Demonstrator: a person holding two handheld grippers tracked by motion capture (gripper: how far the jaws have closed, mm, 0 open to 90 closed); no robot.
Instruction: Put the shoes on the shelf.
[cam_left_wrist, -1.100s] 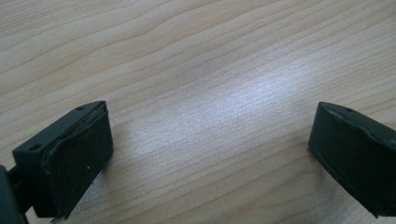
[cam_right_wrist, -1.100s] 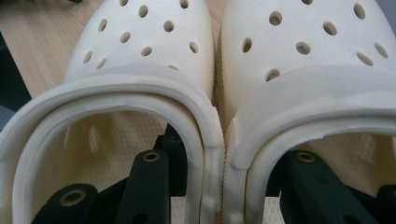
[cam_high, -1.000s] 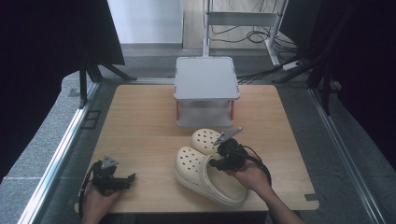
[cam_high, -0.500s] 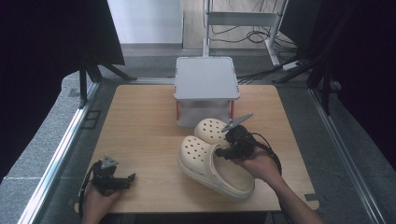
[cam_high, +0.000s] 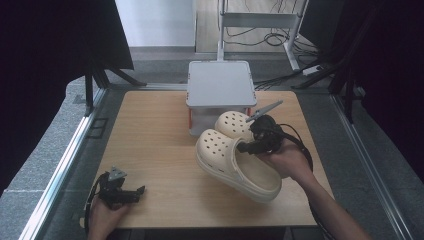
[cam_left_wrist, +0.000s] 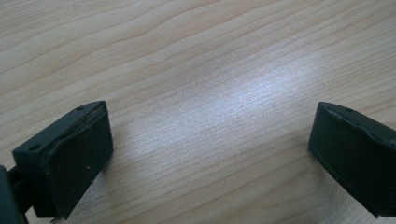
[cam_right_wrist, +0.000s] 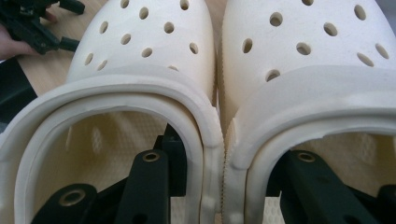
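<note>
You lifted clog pair off table, toward grey box; right gripper pinched both inner walls together. Left gripper spread, idle. Carry underway.

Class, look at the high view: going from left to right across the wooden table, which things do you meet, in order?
Left gripper → grey box → pair of cream clogs → right gripper, one jaw inside each clog, pinching their inner walls together.

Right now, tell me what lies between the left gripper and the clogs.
Bare wooden table separates the left gripper from the clogs, per the high view.
</note>
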